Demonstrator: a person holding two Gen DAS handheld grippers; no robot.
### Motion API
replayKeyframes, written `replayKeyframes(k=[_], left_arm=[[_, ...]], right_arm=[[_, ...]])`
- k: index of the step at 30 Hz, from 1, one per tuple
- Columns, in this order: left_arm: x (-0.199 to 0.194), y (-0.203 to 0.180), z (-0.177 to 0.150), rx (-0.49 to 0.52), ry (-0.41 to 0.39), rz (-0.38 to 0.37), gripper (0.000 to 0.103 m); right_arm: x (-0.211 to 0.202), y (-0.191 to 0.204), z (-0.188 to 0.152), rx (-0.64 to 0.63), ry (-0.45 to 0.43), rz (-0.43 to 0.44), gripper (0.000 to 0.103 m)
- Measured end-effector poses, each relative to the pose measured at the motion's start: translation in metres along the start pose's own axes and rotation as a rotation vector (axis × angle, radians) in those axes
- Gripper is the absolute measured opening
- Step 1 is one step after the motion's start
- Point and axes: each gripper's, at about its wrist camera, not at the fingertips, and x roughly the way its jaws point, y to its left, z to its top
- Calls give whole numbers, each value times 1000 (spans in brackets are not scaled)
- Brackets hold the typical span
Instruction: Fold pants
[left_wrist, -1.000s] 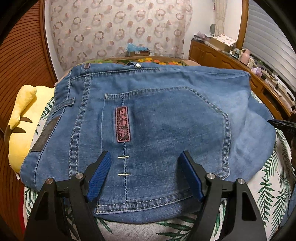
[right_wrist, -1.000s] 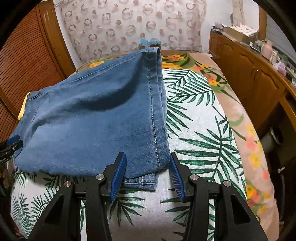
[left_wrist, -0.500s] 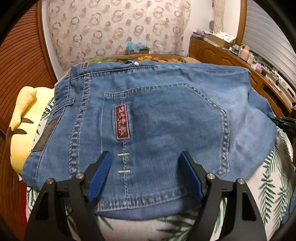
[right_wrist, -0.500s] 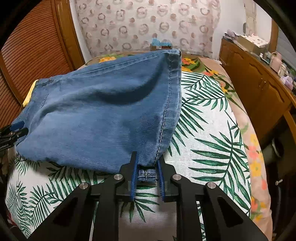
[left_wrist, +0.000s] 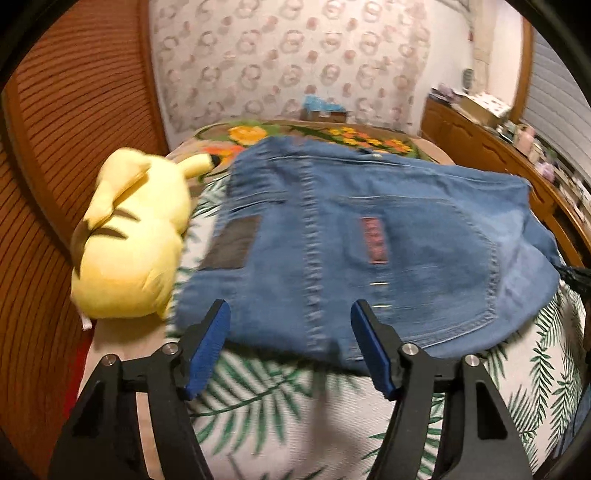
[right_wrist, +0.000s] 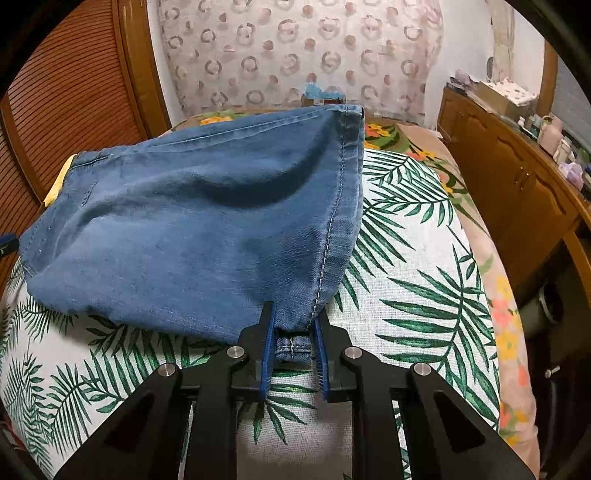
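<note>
Folded blue jeans (left_wrist: 388, 251) lie on a bed with a palm-leaf cover (left_wrist: 280, 402). In the left wrist view the back pocket and a pink label face up. My left gripper (left_wrist: 291, 332) is open, its blue pads either side of the jeans' near edge, holding nothing; the view is blurred. In the right wrist view the jeans (right_wrist: 192, 236) show their leg end. My right gripper (right_wrist: 293, 332) is shut on the near hem corner of the jeans, which bunches between the pads.
A yellow plush toy (left_wrist: 129, 240) lies left of the jeans by the wooden slatted wall (left_wrist: 55, 147). A wooden dresser (right_wrist: 517, 184) with small items runs along the right. A patterned curtain (right_wrist: 295, 51) hangs behind the bed.
My left gripper has pulled back and swung left, so the plush toy now shows fully. My right gripper closed on the hem corner half a second ago and still holds it.
</note>
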Motion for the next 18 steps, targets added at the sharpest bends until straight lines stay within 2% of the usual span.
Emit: replayKeyframes(k=[8,15,16,18], left_arm=[[1,29,1,-60,-10,50,69],[22,45,3,-88,23,82,69],[24,46,3,-89,25,82,68],[28,47,1,-93,36,77,59]], right_arm=[[-4,-1,-5,2,-8,5,19],[-6,0,-7,0,-16,-2,19],[-6,0,-7,2,-18,-1,19],[-6,-2,-8,5,-21,3,19]])
